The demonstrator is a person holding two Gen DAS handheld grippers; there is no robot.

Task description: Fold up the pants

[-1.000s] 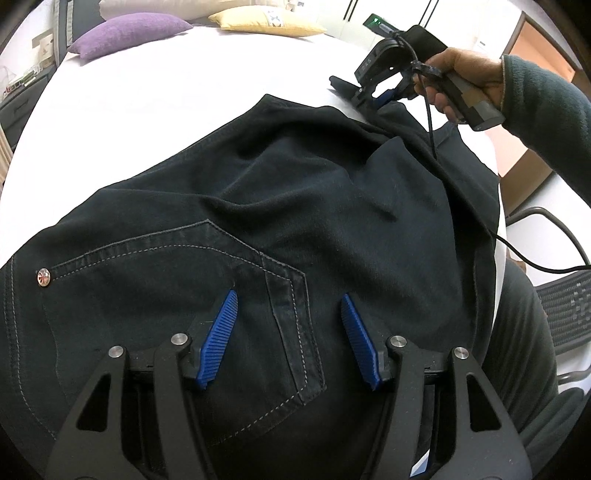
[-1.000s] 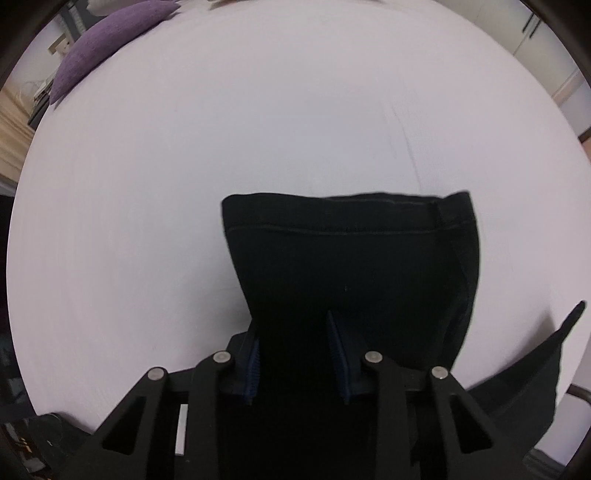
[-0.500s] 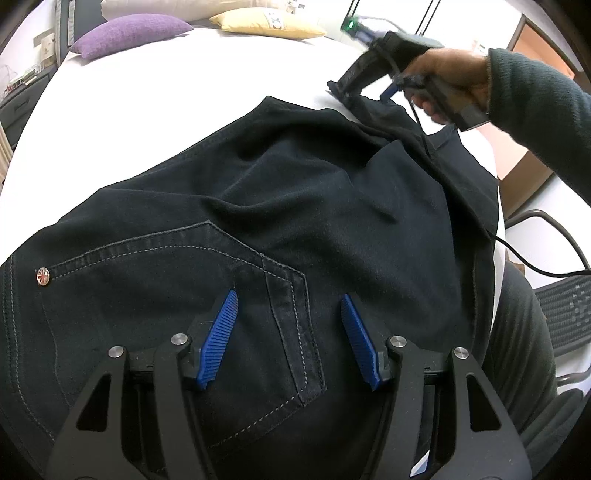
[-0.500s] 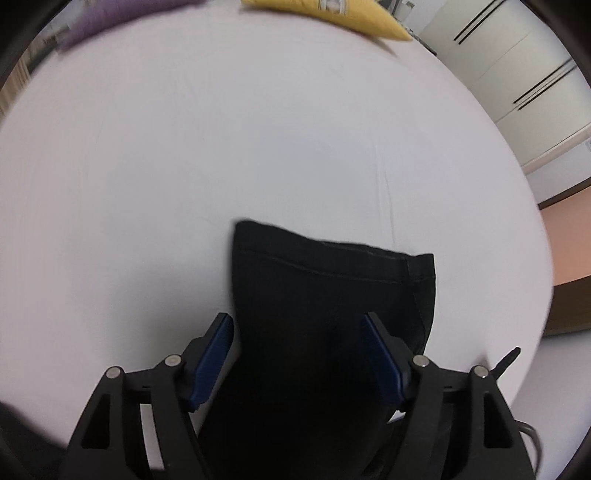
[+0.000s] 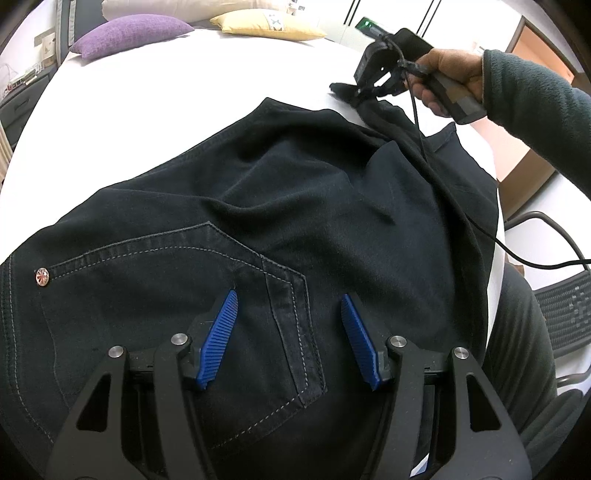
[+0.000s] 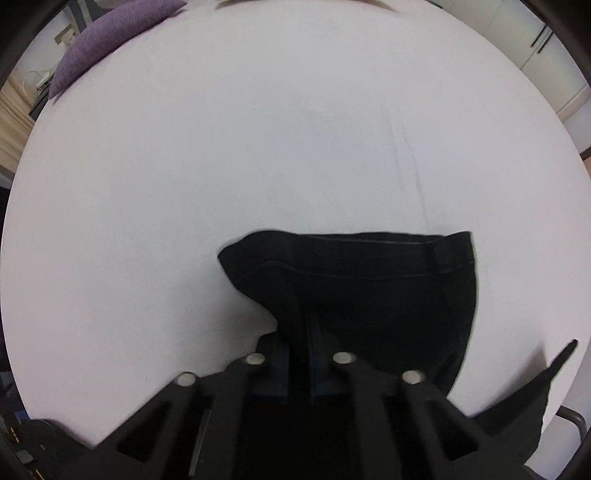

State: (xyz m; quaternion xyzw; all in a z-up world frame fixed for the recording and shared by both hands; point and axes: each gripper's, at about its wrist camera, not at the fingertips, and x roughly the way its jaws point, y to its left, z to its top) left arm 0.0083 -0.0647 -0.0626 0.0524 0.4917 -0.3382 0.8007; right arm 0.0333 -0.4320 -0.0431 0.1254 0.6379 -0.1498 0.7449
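White bed [image 5: 184, 110]: black pants [image 5: 295, 206] spread; right tongs [image 6: 299, 369] closing on hem.

Item: dark navy denim pants [image 5: 295, 206] with pale stitching
Pose: spread rumpled, back pocket up, on white bed sheet [image 5: 177, 92]
Leg end: hemmed cuff [image 6: 369, 254] bunched, raised off sheet

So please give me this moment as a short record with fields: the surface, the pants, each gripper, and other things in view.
surface: white bed sheet
pants: dark pants spread on the sheet, back pocket facing up, one leg hem at the far end
left gripper: left gripper open above the pocket, nothing between its pads
right gripper: right gripper closing, leg cloth pinched between its fingers near the hem
other: purple cushion, yellow cushion, black cable
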